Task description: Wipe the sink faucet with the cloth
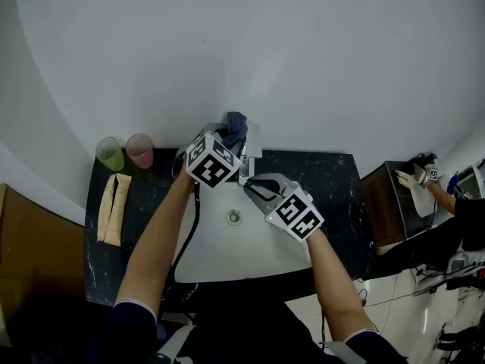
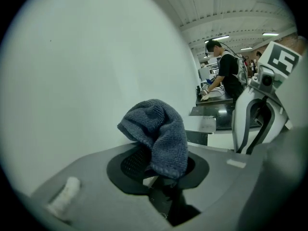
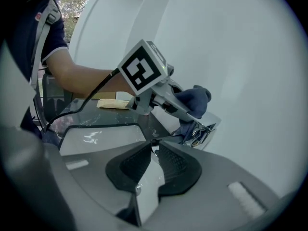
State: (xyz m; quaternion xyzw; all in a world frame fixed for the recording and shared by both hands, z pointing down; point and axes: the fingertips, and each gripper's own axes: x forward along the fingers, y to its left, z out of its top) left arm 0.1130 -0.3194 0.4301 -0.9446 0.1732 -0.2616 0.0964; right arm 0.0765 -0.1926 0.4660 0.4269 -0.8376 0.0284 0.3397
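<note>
A dark blue cloth (image 1: 235, 126) (image 2: 156, 134) (image 3: 195, 100) is pinched in my left gripper (image 1: 229, 144) (image 2: 160, 171), which is shut on it, and bunches up over the jaws. It hangs just above the chrome faucet (image 1: 252, 144) (image 2: 202, 124) (image 3: 206, 130) at the back of the white sink (image 1: 220, 256), close to the wall. My right gripper (image 1: 247, 184) (image 3: 154, 142) is over the basin just in front of the faucet. Its tips are together, with nothing clearly held. The left gripper's marker cube (image 3: 143, 71) shows in the right gripper view.
A green cup (image 1: 110, 154) and a pink cup (image 1: 139, 150) stand at the back left of the dark counter (image 1: 333, 180). A beige folded item (image 1: 114, 207) lies in front of them. The drain (image 1: 234, 217) is mid-basin. Another person (image 1: 455, 203) works at the far right.
</note>
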